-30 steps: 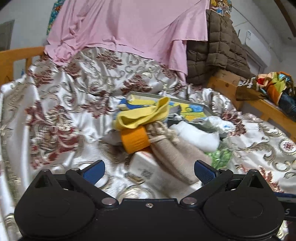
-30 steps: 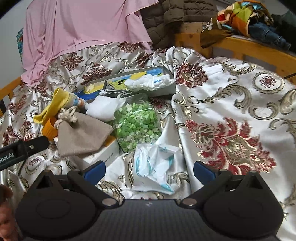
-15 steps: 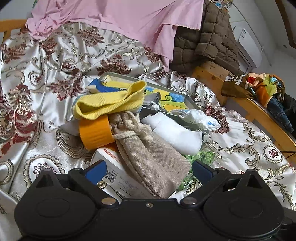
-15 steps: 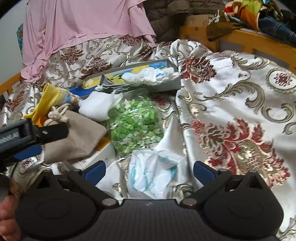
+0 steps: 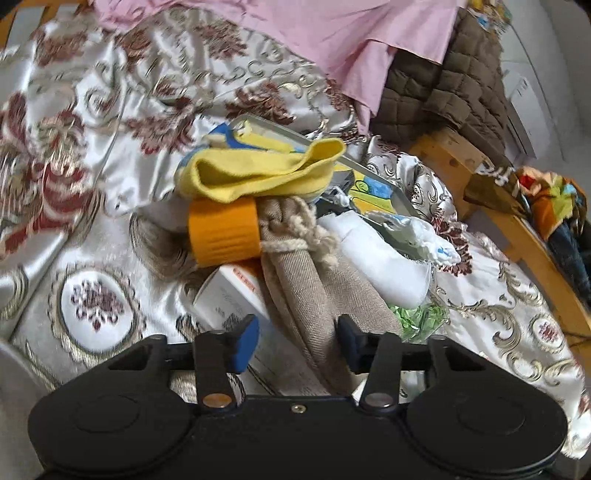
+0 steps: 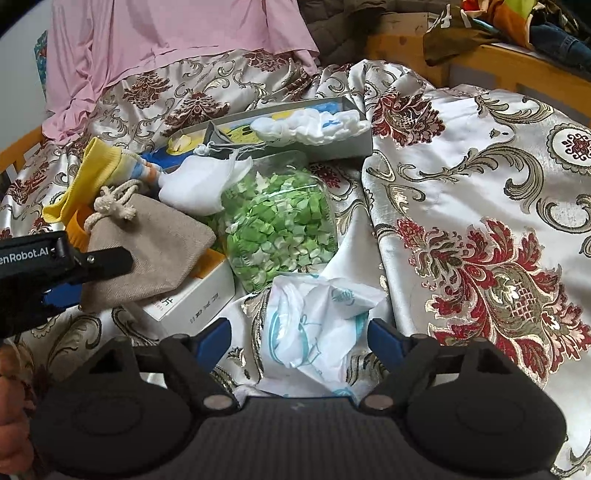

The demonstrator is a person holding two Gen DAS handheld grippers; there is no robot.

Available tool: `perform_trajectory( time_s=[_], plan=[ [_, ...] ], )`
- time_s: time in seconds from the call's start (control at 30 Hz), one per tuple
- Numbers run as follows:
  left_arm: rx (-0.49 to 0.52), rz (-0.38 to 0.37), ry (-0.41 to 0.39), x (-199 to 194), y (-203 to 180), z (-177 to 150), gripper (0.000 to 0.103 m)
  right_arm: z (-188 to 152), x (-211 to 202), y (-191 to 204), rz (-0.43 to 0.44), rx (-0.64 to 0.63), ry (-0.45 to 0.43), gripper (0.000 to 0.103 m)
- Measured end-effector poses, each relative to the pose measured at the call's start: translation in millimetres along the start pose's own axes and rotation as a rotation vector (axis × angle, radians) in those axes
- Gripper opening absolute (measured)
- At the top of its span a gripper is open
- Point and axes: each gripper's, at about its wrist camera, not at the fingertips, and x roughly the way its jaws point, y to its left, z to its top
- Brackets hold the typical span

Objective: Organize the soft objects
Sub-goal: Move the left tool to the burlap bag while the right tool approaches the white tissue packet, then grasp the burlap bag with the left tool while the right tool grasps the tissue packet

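Note:
A beige drawstring pouch [image 5: 314, 295] lies across a white box [image 5: 236, 295] on the patterned satin bedspread. My left gripper [image 5: 297, 341] straddles the pouch's lower end with its jaws closing; a gap still shows beside the left pad. In the right wrist view one of its fingers [image 6: 107, 260] lies over the pouch [image 6: 147, 243]. My right gripper [image 6: 299, 339] is closing around a crumpled white plastic bag with teal print [image 6: 317, 325], and the pads are not pressing it. A yellow sock [image 5: 258, 173] tops an orange cap [image 5: 221, 232].
A clear bag of green bits [image 6: 280, 221], a white cloth pouch [image 6: 199, 184] and a grey tray [image 6: 332, 147] holding a white fluffy cloth [image 6: 310, 123] lie behind. A pink sheet [image 6: 166, 33], a brown quilted jacket [image 5: 443, 92] and the wooden bed frame [image 5: 517, 229] bound the far side.
The left gripper came in lower over the pile, rolled, and its jaws narrowed around the beige pouch. The right gripper sank toward the white plastic bag and its jaws narrowed a little.

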Motion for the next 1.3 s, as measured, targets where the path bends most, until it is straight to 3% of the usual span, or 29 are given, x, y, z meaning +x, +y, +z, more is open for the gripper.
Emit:
perform_trajectory(
  time_s=[0.3, 0.47, 0.53, 1.03, 1.3],
  plan=[
    [-0.005, -0.001, 0.002, -5, -3, -5, 0.023, 1, -2, -1, 0.022, 0.012, -0.007, 0.074],
    [0.020, -0.004, -0.026, -11, -6, -10, 0.016, -1, 4, -3, -0.013, 0.012, 0.033, 0.057],
    [0.055, -0.004, -0.046, -15, -11, -13, 0.014, -1, 4, -3, -0.015, 0.014, 0.036, 0.056],
    [0.311, -0.071, -0.093, -36, -47, -42, 0.010, 1, -17, -1, -0.019, 0.000, -0.078, 0.047],
    [0.424, -0.044, -0.199, -60, -59, -52, 0.008, 2, -26, -1, 0.000, -0.002, -0.135, 0.048]
  ],
)
